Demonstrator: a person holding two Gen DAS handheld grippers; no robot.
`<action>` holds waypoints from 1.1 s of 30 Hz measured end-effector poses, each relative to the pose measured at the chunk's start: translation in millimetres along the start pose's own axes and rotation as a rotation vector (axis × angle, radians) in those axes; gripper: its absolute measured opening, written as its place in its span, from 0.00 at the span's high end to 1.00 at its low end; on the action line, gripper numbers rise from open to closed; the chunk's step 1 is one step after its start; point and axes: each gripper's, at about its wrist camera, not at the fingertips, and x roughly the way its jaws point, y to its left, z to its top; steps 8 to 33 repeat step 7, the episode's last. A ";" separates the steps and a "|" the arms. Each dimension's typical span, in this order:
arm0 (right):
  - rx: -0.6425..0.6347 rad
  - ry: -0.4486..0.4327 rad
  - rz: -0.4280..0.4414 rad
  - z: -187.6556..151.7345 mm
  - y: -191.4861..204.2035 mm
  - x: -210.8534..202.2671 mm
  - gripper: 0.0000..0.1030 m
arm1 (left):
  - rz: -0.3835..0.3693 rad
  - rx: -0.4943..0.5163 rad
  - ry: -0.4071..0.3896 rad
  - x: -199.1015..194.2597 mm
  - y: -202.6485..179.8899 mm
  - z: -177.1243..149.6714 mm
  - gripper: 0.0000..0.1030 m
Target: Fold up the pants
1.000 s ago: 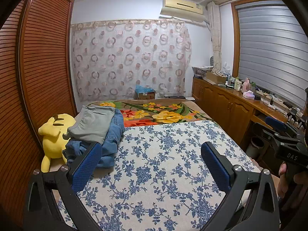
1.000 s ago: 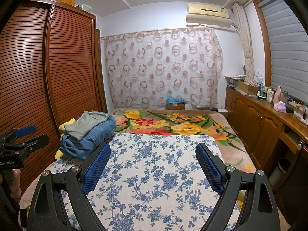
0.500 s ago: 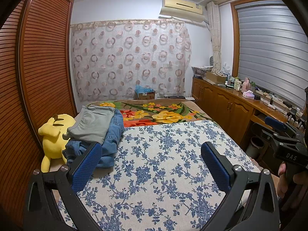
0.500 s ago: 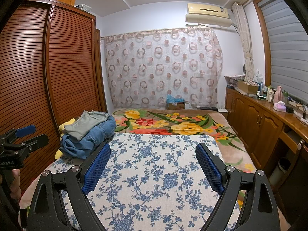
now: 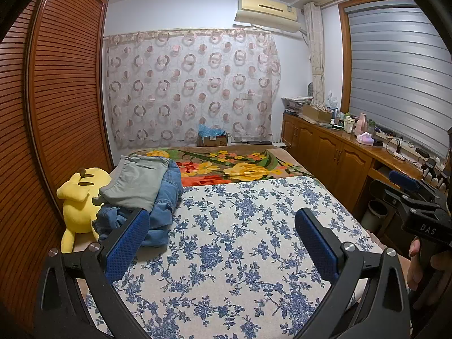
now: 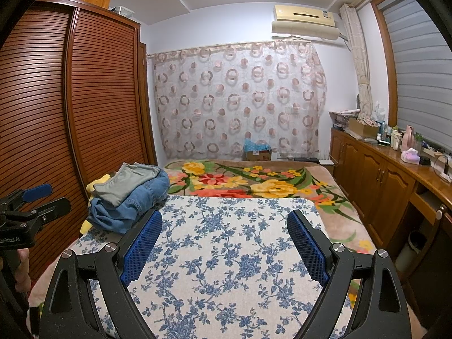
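Over the near end of the bed, the left gripper (image 5: 221, 243) hangs above the blue-flowered cloth (image 5: 240, 243), its blue-padded fingers (image 5: 127, 243) spread wide apart with nothing between them. Beside it, the right gripper (image 6: 224, 245) hovers over the same cloth (image 6: 226, 254), its jaws likewise spread and empty. Each tool shows at the edge of the other's view, gripped by a hand (image 5: 421, 265).

Farther along, at the left edge of the bed, a heap of pants (image 5: 147, 195) lies partly on the flowered cloth: blue jeans (image 6: 132, 203) underneath, a grey pair (image 5: 138, 180) folded on top. A yellow plush toy (image 5: 80, 197) sits just beside the heap, against the slatted wardrobe (image 5: 56, 113).

Beyond the cloth, a floral blanket (image 5: 240, 166) covers the far end of the bed, and a cardboard box (image 5: 213, 139) stands before the circle-patterned curtain (image 5: 192, 84).
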 end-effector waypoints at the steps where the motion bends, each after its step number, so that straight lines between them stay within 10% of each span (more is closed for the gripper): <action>1: 0.000 0.000 0.000 -0.2 0.8 0.9 0.12 | -0.002 0.000 0.000 0.2 0.0 -0.1 0.00; 33: 0.001 0.001 0.001 -0.2 0.7 1.0 0.12 | 0.000 0.000 0.000 0.0 0.0 -0.1 0.00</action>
